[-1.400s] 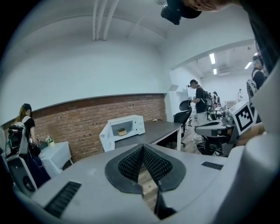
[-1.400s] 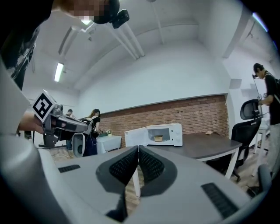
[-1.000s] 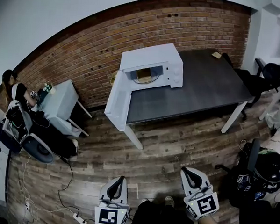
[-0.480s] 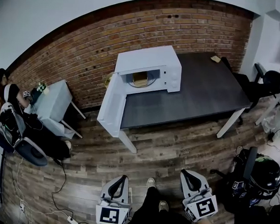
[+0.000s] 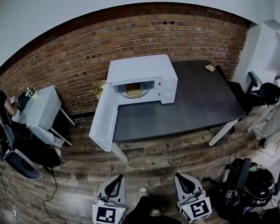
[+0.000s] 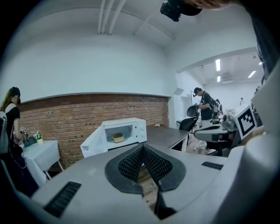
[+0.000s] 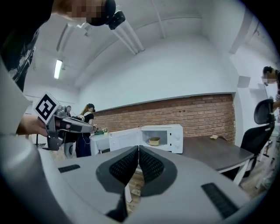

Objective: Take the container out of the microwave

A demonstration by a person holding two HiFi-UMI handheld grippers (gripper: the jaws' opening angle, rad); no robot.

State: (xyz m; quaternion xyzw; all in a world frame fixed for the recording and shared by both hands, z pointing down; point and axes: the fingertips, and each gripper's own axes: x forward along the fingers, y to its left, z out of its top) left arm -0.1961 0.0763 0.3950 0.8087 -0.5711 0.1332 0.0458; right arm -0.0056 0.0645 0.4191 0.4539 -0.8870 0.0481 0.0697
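Note:
A white microwave [image 5: 142, 67] stands on the dark table [image 5: 196, 103], its door [image 5: 104, 119] swung wide open to the left. Inside it sits a tan container [image 5: 133, 89], which also shows in the left gripper view [image 6: 117, 138] and the right gripper view [image 7: 154, 141]. Both grippers are far from it, over the wooden floor at the bottom of the head view. My left gripper [image 5: 121, 178] is shut with nothing in it. My right gripper [image 5: 179, 176] is also shut and empty. Both point toward the microwave.
A small white side table [image 5: 39, 106] and a seated person [image 5: 0, 102] are at the left by the brick wall. An office chair [image 5: 267, 92] stands at the right, dark gear [image 5: 255, 185] lies on the floor, and a small object [image 5: 209, 68] lies at the table's far corner.
The whole view has advanced toward the table: the microwave and table sit lower and further left in the head view. Both grippers travelled forward, staying shut.

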